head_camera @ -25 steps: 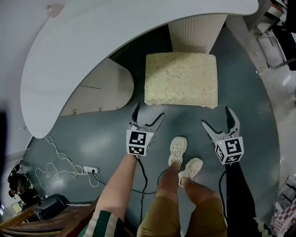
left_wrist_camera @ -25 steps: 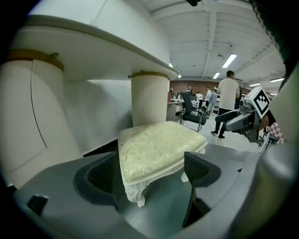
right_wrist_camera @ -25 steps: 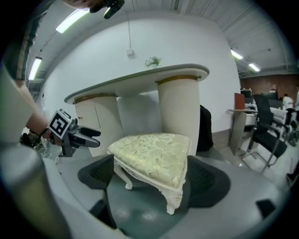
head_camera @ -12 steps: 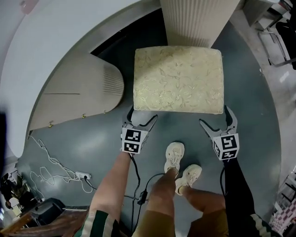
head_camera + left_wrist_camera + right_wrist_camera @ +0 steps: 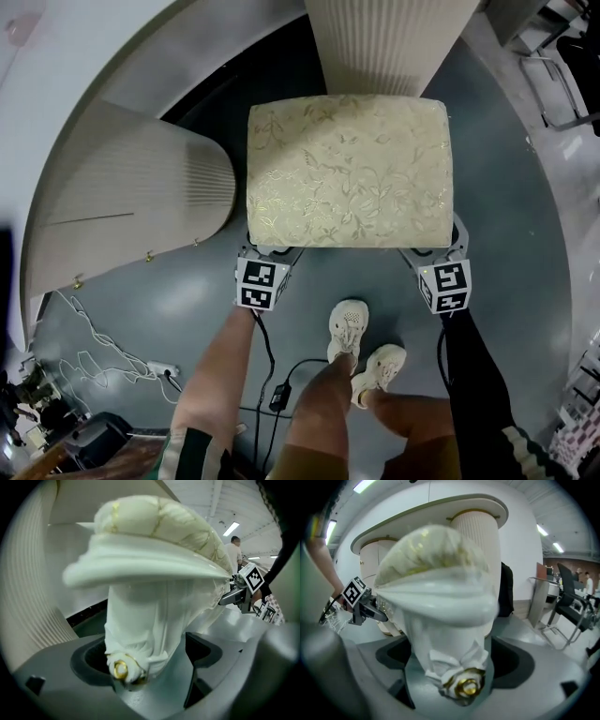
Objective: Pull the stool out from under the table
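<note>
The stool has a cream cushion with a gold leaf pattern (image 5: 349,169) and carved white legs; its far edge lies at the table's ribbed pedestal. My left gripper (image 5: 270,251) is at the stool's near left corner, its tips hidden under the cushion edge. In the left gripper view its wide jaws straddle the leg (image 5: 140,620), apart from it. My right gripper (image 5: 437,251) is at the near right corner. Its jaws have just been opening and stand wide on either side of that leg (image 5: 450,639).
The white curved tabletop (image 5: 56,112) rests on ribbed pedestals (image 5: 384,42), one at the left (image 5: 122,187). The person's shoes (image 5: 349,323) stand just behind the stool. A power strip with cables (image 5: 155,367) lies at lower left. An office chair (image 5: 569,606) stands at the right.
Both grippers have come down and forward to the stool's near corners, and their tips have slipped under the cushion edge. The stool now looks larger and closer in the head view.
</note>
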